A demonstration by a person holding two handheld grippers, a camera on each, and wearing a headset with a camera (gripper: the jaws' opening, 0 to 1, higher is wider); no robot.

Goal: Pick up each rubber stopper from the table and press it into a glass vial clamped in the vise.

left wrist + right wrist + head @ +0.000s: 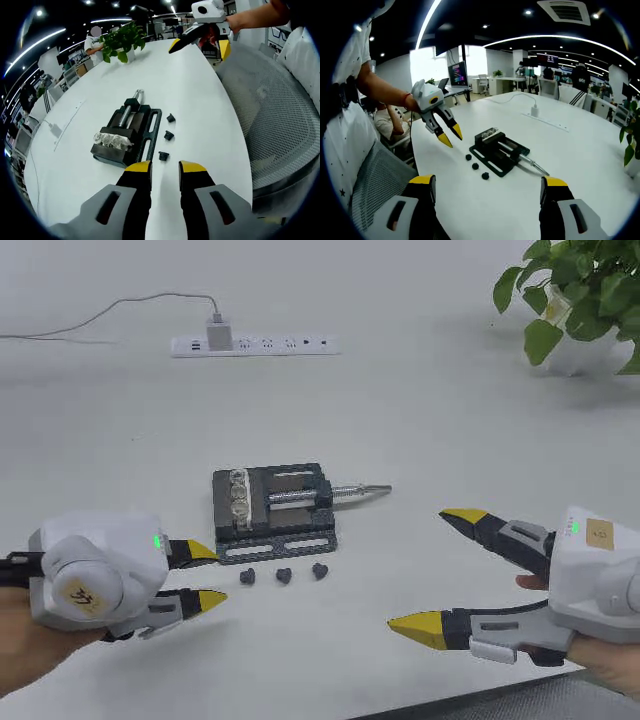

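- My left tongs hang near the table's near-left corner, the tips set narrow and holding nothing. My right tongs are spread wide over the near edge, also empty.
- The three stoppers lie in a short row on the table, just on the near-edge side of the vise. The vise stands about mid-table. The glass vials stand side by side in its jaws, at the end away from the screw handle, and their mouths look open.
- The stoppers are small, dark and rounded. If I pinch one off-centre I judge it will squirt out and roll toward the near edge.
- They sit close together, so wide tips coming down on one could nudge its neighbour or catch two.
- I cannot tell which way up each stopper lies. If I grab one upside down, the broad end meets the vial mouth and will not seat.
- The vials look to be touching each other. A tilted push could lever one against the next, or chip the glass rim.
- Nothing visible fixes the vise to the table, so a sideways push may slide it.
- With both tongs aimed at the same spot, the tips could clash.
- Writing: a tan sticker on the left tongs' body carries a handwritten mark, perhaps "44", though I am not sure. A small tan label on the right body is too small to read. The power strip toward the far edge shows no legible brand.
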